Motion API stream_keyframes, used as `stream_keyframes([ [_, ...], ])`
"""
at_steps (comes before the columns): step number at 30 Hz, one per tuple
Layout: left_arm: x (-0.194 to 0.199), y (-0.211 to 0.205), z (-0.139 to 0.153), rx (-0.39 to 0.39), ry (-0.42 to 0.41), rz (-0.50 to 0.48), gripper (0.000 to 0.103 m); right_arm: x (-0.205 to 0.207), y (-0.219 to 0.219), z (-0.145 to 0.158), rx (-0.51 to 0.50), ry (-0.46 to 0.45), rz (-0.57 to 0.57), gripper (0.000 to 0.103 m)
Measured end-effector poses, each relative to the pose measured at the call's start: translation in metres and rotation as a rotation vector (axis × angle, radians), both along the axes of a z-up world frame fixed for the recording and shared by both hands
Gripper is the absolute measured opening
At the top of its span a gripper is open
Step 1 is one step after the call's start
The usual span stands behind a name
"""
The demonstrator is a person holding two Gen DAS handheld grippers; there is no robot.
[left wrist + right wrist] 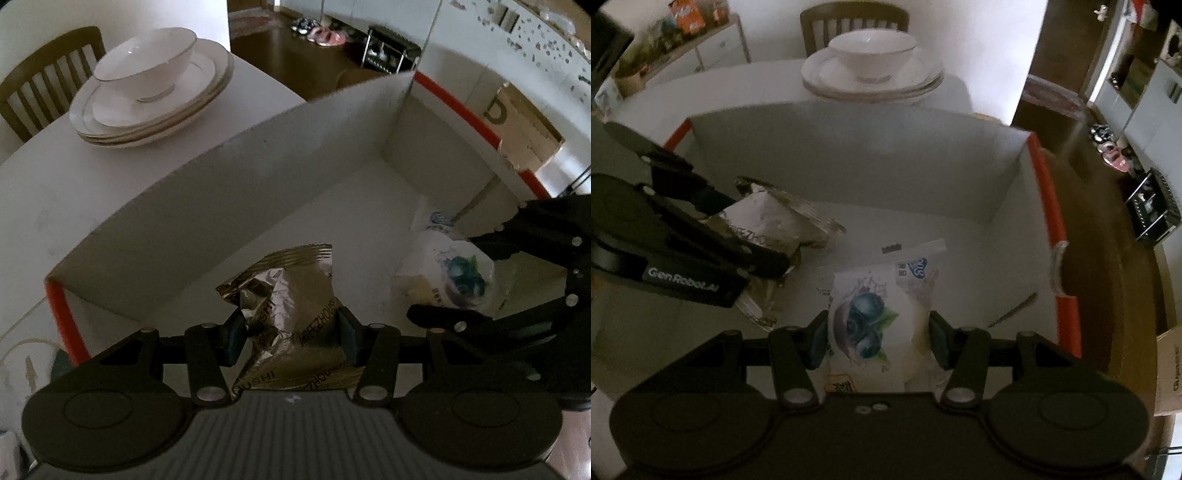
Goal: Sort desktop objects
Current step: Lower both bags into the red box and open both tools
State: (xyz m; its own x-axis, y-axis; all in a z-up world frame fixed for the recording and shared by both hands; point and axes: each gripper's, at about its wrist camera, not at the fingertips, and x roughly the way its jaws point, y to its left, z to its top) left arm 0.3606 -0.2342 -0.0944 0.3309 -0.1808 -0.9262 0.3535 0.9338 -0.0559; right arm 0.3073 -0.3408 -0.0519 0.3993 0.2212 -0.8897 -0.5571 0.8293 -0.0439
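Your left gripper (290, 334) is clamped on the gold foil packet (291, 295), and your right gripper (877, 338) is clamped on the white blueberry packet (871, 321). Both packets hang inside the white cardboard box (221, 206), above its floor, the foil one toward the left wall and the blueberry one toward the right wall with the orange-taped edge (1047, 206).

The risk I judge greatest is the two tools meeting: in the right wrist view the left gripper's fingers reach close beside the blueberry packet, so a careless swing could knock one bag loose. Both bags are crinkly and slack, so either may slip if you pull sideways. The foil packet's crumpled top could catch the far wall.

You have open floor ahead of both packets, toward the far wall. Beyond that wall, the stacked plates (871, 79) with the bowl (871, 53) sit near the box on the table (44, 192), so keep lifts low-swinging and clear of them.
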Motion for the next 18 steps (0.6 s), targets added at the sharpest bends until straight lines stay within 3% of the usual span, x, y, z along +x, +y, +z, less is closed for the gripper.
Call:
stream_keyframes([
  [11, 0.005, -0.002, -0.016, 0.005, 0.067, -0.012, 0.05, 0.005, 0.006, -0.01, -0.067, 0.061, 0.035, 0.053],
  [18, 0.002, -0.003, -0.015, 0.023, 0.054, -0.018, 0.05, 0.008, 0.008, -0.011, -0.086, 0.067, 0.033, 0.055],
])
